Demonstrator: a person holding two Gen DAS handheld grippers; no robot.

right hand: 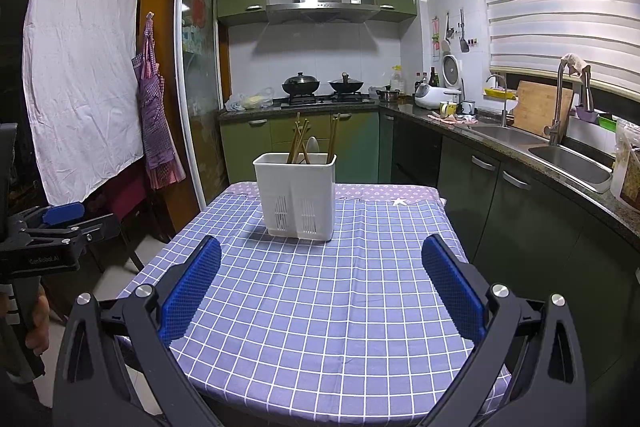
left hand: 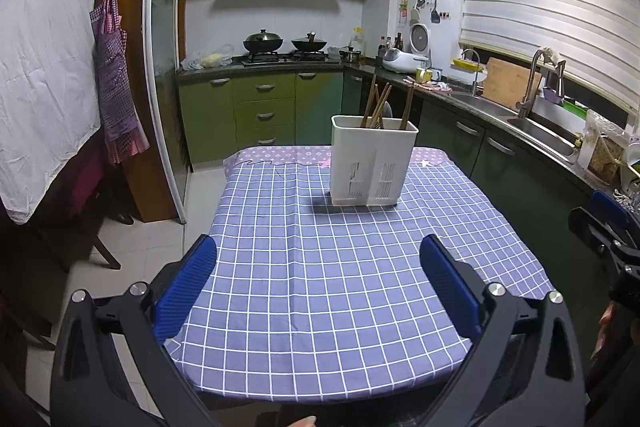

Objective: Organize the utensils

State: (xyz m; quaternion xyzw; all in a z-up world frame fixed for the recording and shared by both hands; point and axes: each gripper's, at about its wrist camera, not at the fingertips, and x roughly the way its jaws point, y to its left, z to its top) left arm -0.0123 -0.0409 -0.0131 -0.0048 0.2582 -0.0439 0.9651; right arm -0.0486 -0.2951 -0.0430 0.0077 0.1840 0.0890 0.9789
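The white caddy (left hand: pixel 372 163) stands upright toward the far end of the bench (left hand: pixel 320 307), on the checked cloth (right hand: pixel 320 307), probably set there so both arms can reach it from the near edge without crowding each other. It is a plain plastic box with slotted drain vents low on its front face and what looks like a divider making two compartments. Brown chopsticks (left hand: pixel 376 105) lean loosely in the left compartment and another pair (left hand: pixel 407 105) stands nearer the right wall; in the right wrist view a pale spoon (right hand: pixel 312 147) shows among them. No loose utensils lie on the cloth, so judging by this the sorting looks finished, or nothing has yet been brought out. The left hand-held gripper (left hand: pixel 318 259) hovers above the near half of the bench, released, its blue pads (left hand: pixel 188 291) wide apart with nothing between them. The right hand-held gripper (right hand: pixel 321 259) is likewise spread wide and empty, held back from the caddy and aimed straight at it. Both sit well apart from the caddy, a neutral stance suiting either a start or a rest.
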